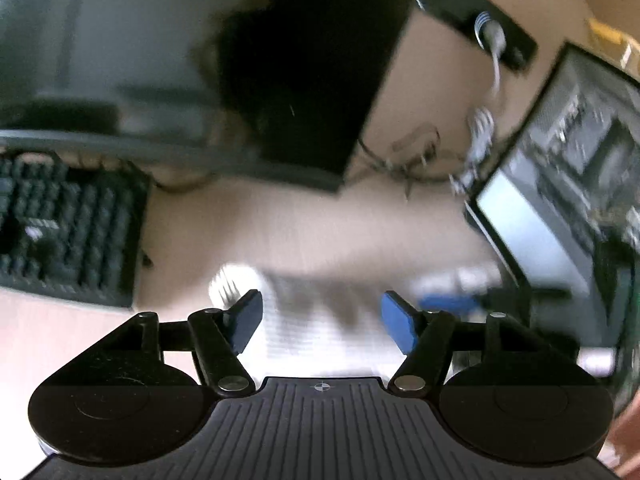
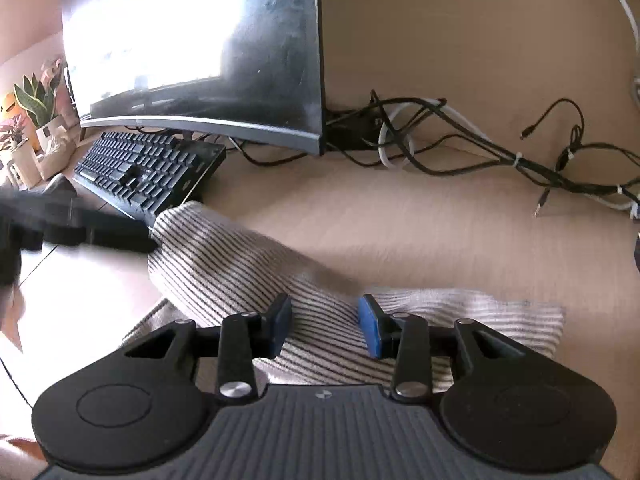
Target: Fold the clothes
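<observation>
Between the blue-padded fingers of the right gripper (image 2: 323, 327) runs a ridge of the cream knit garment with thin dark stripes (image 2: 248, 268); the jaws stand spread, with the cloth passing beneath and between them, and neither pad presses it. The garment lies on the pale wooden desk (image 2: 400, 220), one part humped up toward the left and another part flat, reaching out to the right past the gripper.

Seen from the left wrist, the left gripper (image 1: 322, 320) is likewise released, its fingers wide apart and gripping nothing, with the same striped cloth lying bright and blurred under them. That whole view is smeared, so little more can be told about the fabric there.

At the humped end of the garment, a black blurred bar (image 2: 80, 228) reaches in from the left edge of the right wrist view and touches or nearly touches the cloth; I cannot tell which. Just behind the garment sits a black mechanical keyboard (image 2: 148, 168), set at an angle, and above it a curved dark monitor (image 2: 200, 48) with strong glare on its screen. Right of the monitor, a tangle of black and white cables (image 2: 460, 148) trails along the desk by the wall. Potted green plants in white pots (image 2: 32, 132) stand at the far left.
</observation>
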The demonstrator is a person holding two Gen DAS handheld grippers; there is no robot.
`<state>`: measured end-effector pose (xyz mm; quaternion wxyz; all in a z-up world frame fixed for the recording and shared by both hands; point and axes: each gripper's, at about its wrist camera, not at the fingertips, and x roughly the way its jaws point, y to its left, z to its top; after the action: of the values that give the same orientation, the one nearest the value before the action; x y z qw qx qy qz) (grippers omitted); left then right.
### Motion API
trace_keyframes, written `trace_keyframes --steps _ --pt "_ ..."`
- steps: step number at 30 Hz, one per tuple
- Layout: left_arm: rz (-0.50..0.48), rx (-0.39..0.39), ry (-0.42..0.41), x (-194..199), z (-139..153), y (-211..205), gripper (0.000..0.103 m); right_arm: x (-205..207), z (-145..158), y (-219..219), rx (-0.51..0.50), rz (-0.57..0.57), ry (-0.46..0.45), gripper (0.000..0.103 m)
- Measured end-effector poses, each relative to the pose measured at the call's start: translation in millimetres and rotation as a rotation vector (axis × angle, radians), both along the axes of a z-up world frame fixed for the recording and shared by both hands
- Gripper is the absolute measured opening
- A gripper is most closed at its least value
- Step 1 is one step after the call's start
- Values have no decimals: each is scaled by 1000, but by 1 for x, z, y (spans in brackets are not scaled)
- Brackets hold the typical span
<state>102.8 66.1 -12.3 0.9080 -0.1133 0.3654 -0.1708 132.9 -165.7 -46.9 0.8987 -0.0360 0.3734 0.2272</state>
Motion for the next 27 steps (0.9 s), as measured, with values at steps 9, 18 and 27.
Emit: trace_keyframes --steps 9,18,27 --pt "-87 64 34 7 -19 -31 76 -39 -4 13 -73 41 -59 51" --pt "-104 85 56 8 -28 -32 76 -45 0 7 -51 54 -40 51" --pt "-100 89 59 4 -30 -30 77 -28 34 -26 51 -68 -100 51"
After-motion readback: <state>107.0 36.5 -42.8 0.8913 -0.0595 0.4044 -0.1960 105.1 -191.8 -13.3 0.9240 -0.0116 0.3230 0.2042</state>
